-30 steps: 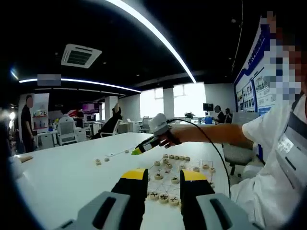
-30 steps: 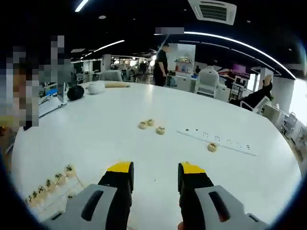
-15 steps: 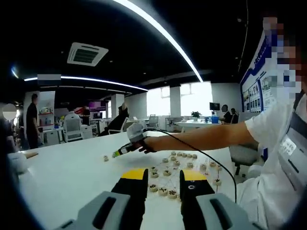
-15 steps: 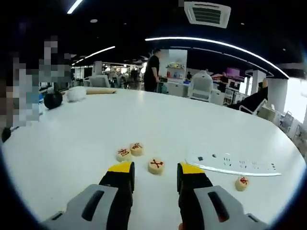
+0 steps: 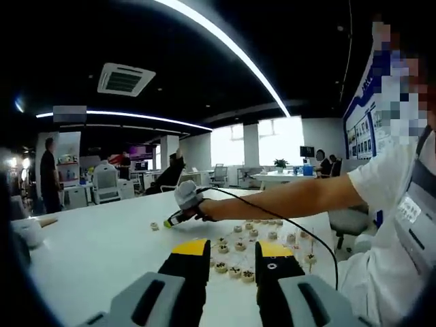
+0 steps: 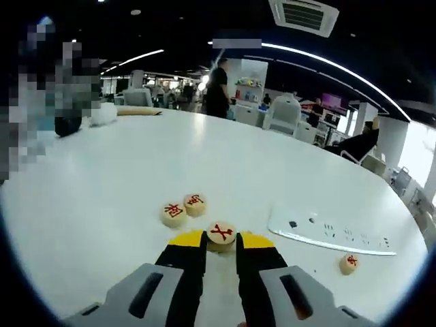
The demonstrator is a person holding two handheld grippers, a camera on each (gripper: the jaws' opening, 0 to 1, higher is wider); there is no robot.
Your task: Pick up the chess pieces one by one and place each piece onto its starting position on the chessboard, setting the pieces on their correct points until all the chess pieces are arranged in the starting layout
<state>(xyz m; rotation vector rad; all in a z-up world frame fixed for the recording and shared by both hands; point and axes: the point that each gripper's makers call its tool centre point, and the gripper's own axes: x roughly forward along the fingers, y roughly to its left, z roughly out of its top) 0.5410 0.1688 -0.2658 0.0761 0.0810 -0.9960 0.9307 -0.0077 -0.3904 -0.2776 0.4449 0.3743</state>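
Two loose pieces [image 6: 182, 208] flank right gripper [image 6: 221, 240] clamping red-marked piece [image 6: 221, 234]; left gripper [image 5: 230, 248] open.

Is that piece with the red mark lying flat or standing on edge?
Flat. The piece lies face up on the table, red mark showing, between the right gripper's jaws.

In the left gripper view the marks on the chess pieces [image 5: 235, 272] are too small to read, and the fingers [image 5: 193, 260] hide part of the chessboard [image 5: 286, 246].

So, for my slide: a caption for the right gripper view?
Right hand-held gripper closing on a red-marked chess piece on the white table.
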